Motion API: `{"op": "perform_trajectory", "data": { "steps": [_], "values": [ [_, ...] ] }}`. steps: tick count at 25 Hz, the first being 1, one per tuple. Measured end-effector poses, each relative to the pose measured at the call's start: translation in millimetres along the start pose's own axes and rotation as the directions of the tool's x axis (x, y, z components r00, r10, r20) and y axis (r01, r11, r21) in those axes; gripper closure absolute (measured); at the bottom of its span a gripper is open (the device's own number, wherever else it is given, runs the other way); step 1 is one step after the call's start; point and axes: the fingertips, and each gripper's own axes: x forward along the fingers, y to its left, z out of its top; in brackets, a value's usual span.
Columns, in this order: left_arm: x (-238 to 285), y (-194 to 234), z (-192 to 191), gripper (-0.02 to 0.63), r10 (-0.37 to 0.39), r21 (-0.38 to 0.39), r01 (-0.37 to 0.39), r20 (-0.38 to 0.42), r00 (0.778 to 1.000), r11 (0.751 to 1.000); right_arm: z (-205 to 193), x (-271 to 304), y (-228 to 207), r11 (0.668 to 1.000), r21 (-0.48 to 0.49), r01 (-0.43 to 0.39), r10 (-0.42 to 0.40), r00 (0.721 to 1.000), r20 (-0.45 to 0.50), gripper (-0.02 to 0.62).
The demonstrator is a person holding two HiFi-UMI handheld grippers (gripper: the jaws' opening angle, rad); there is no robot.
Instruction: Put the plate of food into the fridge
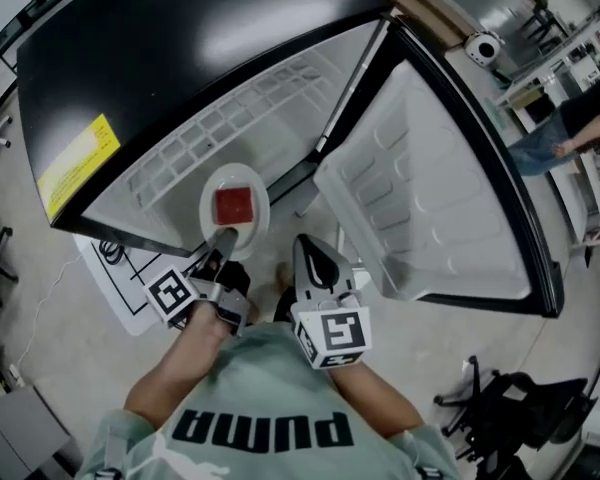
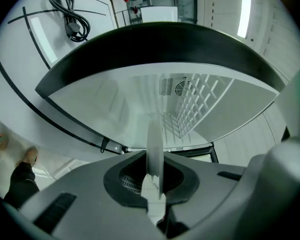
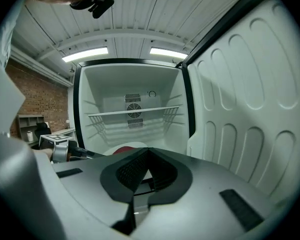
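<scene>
Your left gripper (image 1: 223, 238) is clamped on the near rim of the plate (image 1: 208, 190), holding it and its red food (image 1: 234, 206) at the mouth of the open fridge (image 1: 180, 58); it does not look set down inside yet. Your right gripper (image 1: 303, 243) hangs just beside it, jaws together on nothing, and the door (image 1: 430, 188) stands wide. Opening looks done; what's left is carrying the plate in, resting it, letting go and closing up.
</scene>
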Motion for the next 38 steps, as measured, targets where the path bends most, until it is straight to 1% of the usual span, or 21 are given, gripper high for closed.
{"op": "perform_trajectory", "data": {
  "steps": [3, 7, 10, 14, 16, 19, 21, 24, 27, 30, 35, 38],
  "values": [
    [7.6, 8.8, 13.9, 0.58, 0.022, -0.007, -0.021, 0.077, 0.997, 1.0, 4.8, 14.8, -3.5, 0.998, -0.004, -0.059, 0.059, 0.998, -0.004, 0.591],
    [19.3, 20.3, 36.1, 0.58, 0.045, -0.017, -0.043, 0.189, 0.981, 0.999, 5.8, 34.2, -7.4, 0.99, -0.001, -0.14, 0.14, 0.99, -0.033, 0.591],
    [29.3, 28.2, 50.2, 0.58, 0.055, -0.02, -0.052, 0.247, 0.968, 0.998, 3.9, 46.7, -12.4, 0.983, 0.003, -0.184, 0.184, 0.982, -0.045, 0.591],
    [39.0, 38.5, 67.1, 0.58, 0.067, -0.003, -0.069, 0.304, 0.95, 0.998, 2.6, 60.5, -16.2, 0.976, 0.02, -0.216, 0.216, 0.975, -0.052, 0.591],
    [41.6, 45.5, 70.0, 0.58, 0.095, -0.002, -0.099, 0.321, 0.942, 0.995, 0.7, 64.2, -16.8, 0.973, 0.026, -0.23, 0.231, 0.971, -0.062, 0.591],
    [45.0, 55.1, 71.2, 0.58, 0.139, -0.029, -0.138, 0.344, 0.929, 0.99, -1.3, 68.6, -17.6, 0.969, 0.039, -0.243, 0.245, 0.967, -0.066, 0.591],
    [47.1, 57.1, 74.8, 0.58, 0.148, -0.038, -0.144, 0.367, 0.919, 0.989, -2.6, 70.2, -17.6, 0.967, 0.05, -0.251, 0.254, 0.965, -0.064, 0.591],
    [52.1, 58.9, 78.0, 0.58, 0.153, -0.036, -0.151, 0.383, 0.911, 0.988, -5.9, 70.4, -20.3, 0.964, 0.052, -0.262, 0.266, 0.961, -0.071, 0.591],
    [55.4, 67.4, 79.2, 0.58, 0.193, -0.068, -0.181, 0.403, 0.895, 0.981, -6.6, 70.4, -22.1, 0.961, 0.059, -0.27, 0.274, 0.959, -0.071, 0.591],
    [56.8, 73.4, 84.9, 0.58, 0.212, -0.069, -0.202, 0.427, 0.879, 0.977, -6.1, 69.5, -22.7, 0.96, 0.077, -0.271, 0.275, 0.959, -0.06, 0.591],
    [53.4, 83.8, 85.3, 0.58, 0.273, -0.082, -0.264, 0.435, 0.858, 0.961, -10.6, 67.3, -24.1, 0.955, 0.096, -0.281, 0.287, 0.956, -0.061, 0.591],
    [51.5, 84.5, 87.1, 0.58, 0.289, -0.08, -0.284, 0.446, 0.847, 0.956, -8.1, 67.4, -23.0, 0.952, 0.115, -0.284, 0.291, 0.956, -0.044, 0.591]
  ]
}}
